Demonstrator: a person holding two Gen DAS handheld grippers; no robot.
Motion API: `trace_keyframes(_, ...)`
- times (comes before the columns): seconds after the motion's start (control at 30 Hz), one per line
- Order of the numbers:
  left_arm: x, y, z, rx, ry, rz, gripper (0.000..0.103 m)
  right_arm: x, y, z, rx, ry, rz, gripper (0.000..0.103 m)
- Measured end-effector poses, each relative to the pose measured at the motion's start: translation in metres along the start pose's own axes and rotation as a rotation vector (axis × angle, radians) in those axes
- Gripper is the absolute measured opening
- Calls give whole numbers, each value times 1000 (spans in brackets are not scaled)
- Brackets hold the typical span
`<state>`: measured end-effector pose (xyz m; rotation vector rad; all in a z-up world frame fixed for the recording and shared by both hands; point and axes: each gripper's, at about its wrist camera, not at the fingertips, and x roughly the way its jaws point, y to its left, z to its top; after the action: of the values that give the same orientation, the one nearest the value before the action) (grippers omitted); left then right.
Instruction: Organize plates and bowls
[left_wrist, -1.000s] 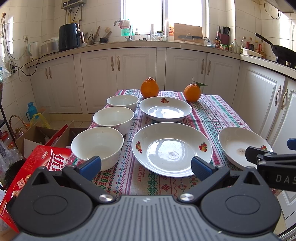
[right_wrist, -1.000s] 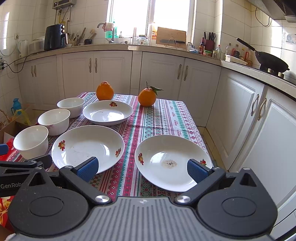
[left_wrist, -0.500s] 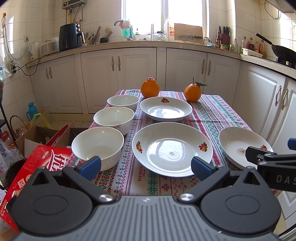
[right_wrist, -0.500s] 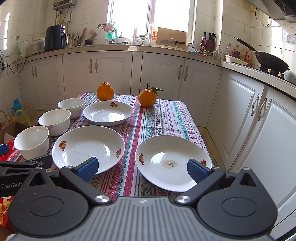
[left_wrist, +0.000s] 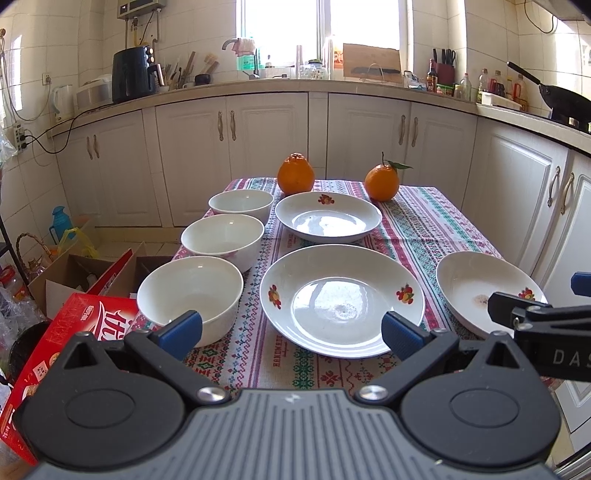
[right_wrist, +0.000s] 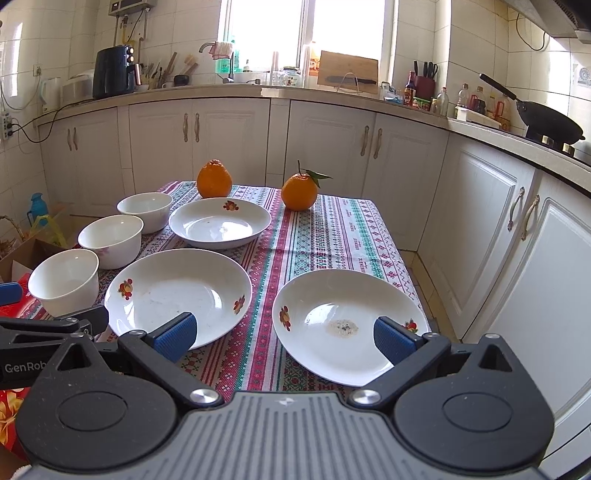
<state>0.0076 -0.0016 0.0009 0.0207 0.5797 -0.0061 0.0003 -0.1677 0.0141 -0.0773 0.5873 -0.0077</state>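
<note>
Plates and bowls lie unstacked on the bench (right_wrist: 332, 236); we hold both claws wide and empty at its near edge. Our right claw (right_wrist: 282, 332) faces the near plate (right_wrist: 347, 325), so we should slide one finger under its rim. Our left claw (left_wrist: 291, 326) can take the near bowl (left_wrist: 190, 291).

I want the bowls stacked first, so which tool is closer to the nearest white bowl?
Left. The left tool sits just in front of the nearest bowl; the right tool faces the stained plate, across the table.
</note>
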Motion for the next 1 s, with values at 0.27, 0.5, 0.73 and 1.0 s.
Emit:
trace_keyframes(0.27,5,-1,12,8,-37,-53,102,0,-8,7,3,-27,40,103)
trace_keyframes(0.5,11,-5,27,51,-50,-94,102,-1,-31,13,-6,-64,71,103)
trace_keyframes(0.73,28,-7,34,67,-15,-135,102,10,-70,9,-10,-51,27,103)
trace_keyframes(1.0,44,-16,34,88,8,-157,102,34,-99,-14,12,38,64,103)
